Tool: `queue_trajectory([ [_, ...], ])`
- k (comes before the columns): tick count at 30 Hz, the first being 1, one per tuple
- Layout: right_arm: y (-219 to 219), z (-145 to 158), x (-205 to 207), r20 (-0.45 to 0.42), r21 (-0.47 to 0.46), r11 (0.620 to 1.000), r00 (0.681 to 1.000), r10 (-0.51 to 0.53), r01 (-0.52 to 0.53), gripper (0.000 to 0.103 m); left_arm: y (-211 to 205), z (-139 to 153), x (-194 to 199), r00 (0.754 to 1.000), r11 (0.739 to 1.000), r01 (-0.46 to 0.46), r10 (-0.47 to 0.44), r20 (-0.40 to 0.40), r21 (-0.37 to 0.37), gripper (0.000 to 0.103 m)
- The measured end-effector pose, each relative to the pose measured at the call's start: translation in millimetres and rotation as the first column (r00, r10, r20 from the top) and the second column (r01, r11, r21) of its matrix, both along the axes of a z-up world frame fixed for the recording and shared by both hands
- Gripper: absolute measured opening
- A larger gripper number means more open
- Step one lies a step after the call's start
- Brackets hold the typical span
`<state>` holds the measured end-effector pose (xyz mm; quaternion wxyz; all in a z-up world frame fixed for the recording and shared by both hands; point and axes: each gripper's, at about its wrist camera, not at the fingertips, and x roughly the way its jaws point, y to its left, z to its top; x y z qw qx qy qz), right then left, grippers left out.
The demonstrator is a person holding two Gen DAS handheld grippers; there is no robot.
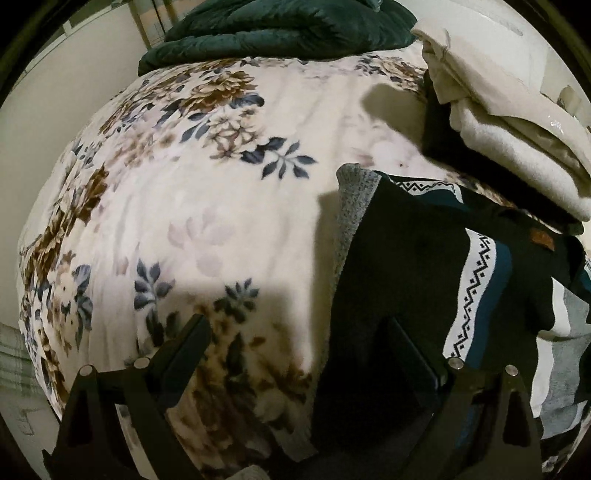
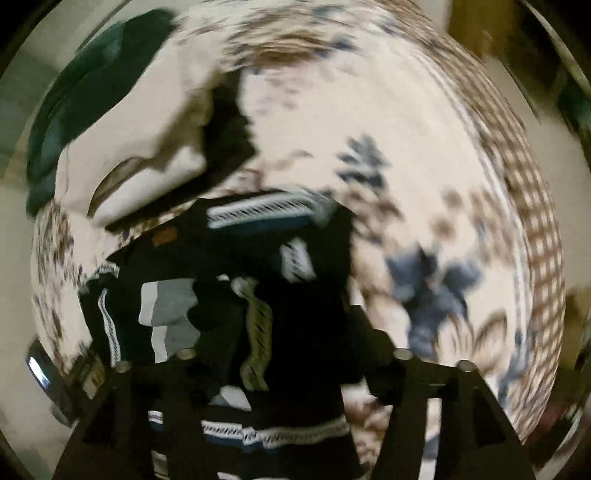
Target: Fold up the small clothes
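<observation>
A dark garment point(image 1: 406, 258) with white zigzag-patterned bands and a grey knit lining lies crumpled on the right of the floral blanket point(image 1: 203, 184). My left gripper point(image 1: 295, 325) is open just above the bed. Its right finger point(image 1: 410, 350) is over the garment's left edge and its left finger point(image 1: 184, 343) over bare blanket. The right wrist view is blurred. It shows the same dark garment point(image 2: 221, 251) bunched below my right gripper point(image 2: 293, 314), whose jaws stand apart over the cloth. Only the right finger point(image 2: 369, 332) shows clearly.
A stack of folded cream clothes point(image 1: 509, 129) sits at the far right of the bed, seen also as the cream clothes point(image 2: 147, 122). A dark green quilt point(image 1: 277, 26) lies at the far end. A brown checked border point(image 2: 535, 258) marks the blanket's point(image 2: 424, 166) edge.
</observation>
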<state>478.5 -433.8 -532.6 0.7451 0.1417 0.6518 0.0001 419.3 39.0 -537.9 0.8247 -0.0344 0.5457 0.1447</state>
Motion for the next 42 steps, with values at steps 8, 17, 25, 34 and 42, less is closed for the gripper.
queue_trajectory([
  [8,73.1,-48.2,46.3,-0.143,-0.181,0.910,0.926,0.350,-0.372,0.003,6.0,-2.1,6.4,1.000,1.000,0.013,-0.013,-0.002,0.010,0.097],
  [17,25.8,-30.6,58.3,-0.071,-0.152,0.984,0.994,0.080,-0.090,0.036,29.8,9.5,-7.9,1.000,0.998,0.003,-0.004,-0.010,-0.060,0.097],
  [25,-30.7,-4.8,-38.2,-0.082,0.152,0.929,0.941,-0.327,0.336,0.050,44.5,11.7,-59.5,0.987,0.846,-0.162,0.134,-0.091,-0.509,0.096],
  [34,-39.5,-63.6,-76.4,-0.179,0.319,0.780,0.843,-0.508,0.538,0.055,34.6,-38.3,-46.1,0.943,0.628,-0.316,0.288,-0.165,-0.711,0.031],
  [42,-40.0,-42.0,-75.8,-0.063,0.267,0.783,0.821,-0.567,0.562,0.008,58.4,-10.9,-43.0,0.945,0.731,-0.290,0.321,-0.063,-0.617,0.000],
])
